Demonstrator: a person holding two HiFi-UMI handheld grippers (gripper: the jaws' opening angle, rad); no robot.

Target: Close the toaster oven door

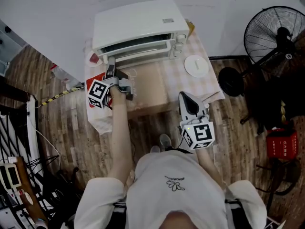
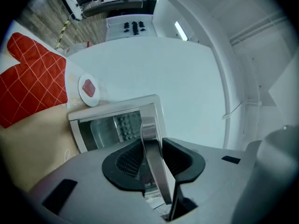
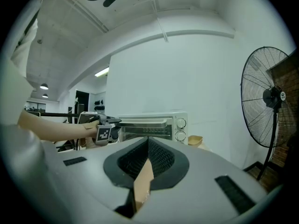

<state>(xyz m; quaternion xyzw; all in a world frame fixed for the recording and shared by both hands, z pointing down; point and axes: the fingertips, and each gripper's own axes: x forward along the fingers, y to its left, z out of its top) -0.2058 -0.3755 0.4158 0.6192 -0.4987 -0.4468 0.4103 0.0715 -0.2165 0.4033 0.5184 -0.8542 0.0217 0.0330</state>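
A white toaster oven (image 1: 138, 25) stands at the back of the small table. Its glass door is ajar, tilted up close to the front, with the metal handle bar (image 1: 143, 56) along its upper edge. My left gripper (image 1: 111, 67) is at the left end of that bar. In the left gripper view the handle (image 2: 152, 157) runs between the black pads, and my left gripper (image 2: 148, 146) is shut on it. My right gripper (image 1: 189, 98) hangs back near the table's front right corner, shut and holding nothing. The oven (image 3: 177, 120) also shows ahead of it.
A red quilted oven mitt (image 2: 30, 78) lies left of the oven. A white round plate (image 1: 196, 65) sits on the checked cloth (image 1: 188, 75) to the right. A tan board (image 1: 147, 87) covers the table's middle. A standing fan (image 1: 274, 32) is at the far right.
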